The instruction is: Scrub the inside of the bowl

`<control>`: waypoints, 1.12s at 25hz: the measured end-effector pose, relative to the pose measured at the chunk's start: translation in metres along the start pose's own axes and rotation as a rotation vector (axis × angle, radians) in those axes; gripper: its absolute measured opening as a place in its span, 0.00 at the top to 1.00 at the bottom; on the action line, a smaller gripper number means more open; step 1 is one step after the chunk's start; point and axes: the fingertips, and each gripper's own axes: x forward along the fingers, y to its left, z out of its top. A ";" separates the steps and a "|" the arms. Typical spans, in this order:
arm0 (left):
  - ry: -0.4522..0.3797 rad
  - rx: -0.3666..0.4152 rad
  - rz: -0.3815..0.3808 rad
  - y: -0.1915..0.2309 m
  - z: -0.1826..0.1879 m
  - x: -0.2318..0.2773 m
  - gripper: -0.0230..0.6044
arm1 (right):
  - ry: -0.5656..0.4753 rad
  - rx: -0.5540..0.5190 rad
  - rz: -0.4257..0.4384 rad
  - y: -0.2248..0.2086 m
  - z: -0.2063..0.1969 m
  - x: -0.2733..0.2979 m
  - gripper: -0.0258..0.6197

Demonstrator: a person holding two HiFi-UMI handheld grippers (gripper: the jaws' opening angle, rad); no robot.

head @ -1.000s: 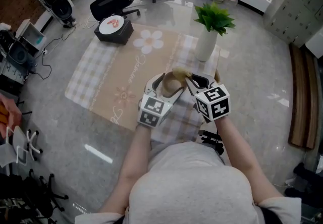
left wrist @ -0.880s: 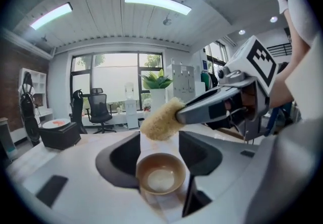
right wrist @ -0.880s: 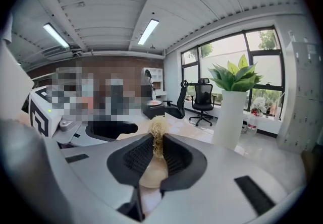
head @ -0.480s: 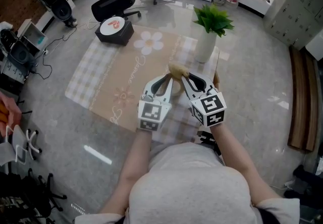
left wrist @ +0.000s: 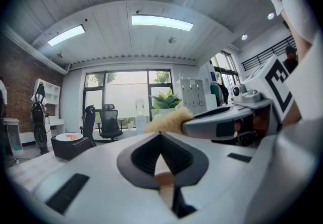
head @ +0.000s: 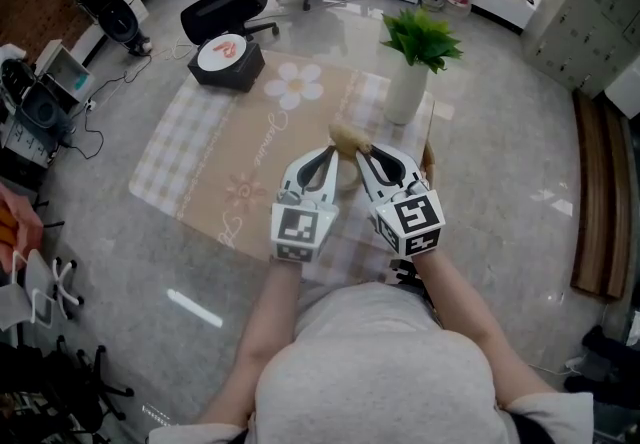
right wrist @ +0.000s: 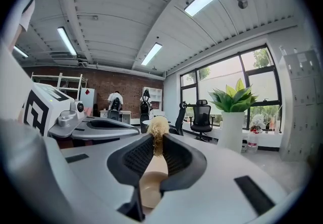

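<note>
My left gripper [head: 331, 154] is shut, and a thin tan edge, apparently the bowl's rim [left wrist: 164, 180], is pinched between its jaws. In the head view the bowl is almost wholly hidden under both grippers. My right gripper [head: 361, 154] is shut on the pale wooden handle of a scrubbing brush [right wrist: 151, 177]. The brush's tan bristle head [head: 345, 139] sticks out past the fingertips, just beyond the left gripper's tip. The two grippers stand side by side, nearly touching, over the near right part of the mat [head: 250, 142].
A white vase with a green plant [head: 405, 87] stands just beyond the grippers. At the table's far left sits a black box with a white plate [head: 225, 57] on top. Office chairs [head: 225, 2] stand behind the table.
The left gripper's jaws have gone from wide open to shut. Both grippers have drawn closer together, and the brush head has moved a little up and away.
</note>
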 end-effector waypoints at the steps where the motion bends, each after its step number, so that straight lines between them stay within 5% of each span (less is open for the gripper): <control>1: -0.004 0.003 0.000 -0.001 0.001 0.000 0.95 | -0.009 -0.001 -0.004 0.000 0.001 -0.001 0.87; 28: -0.056 -0.007 0.043 -0.001 0.010 -0.005 0.95 | -0.100 -0.029 -0.044 0.003 0.011 -0.006 0.87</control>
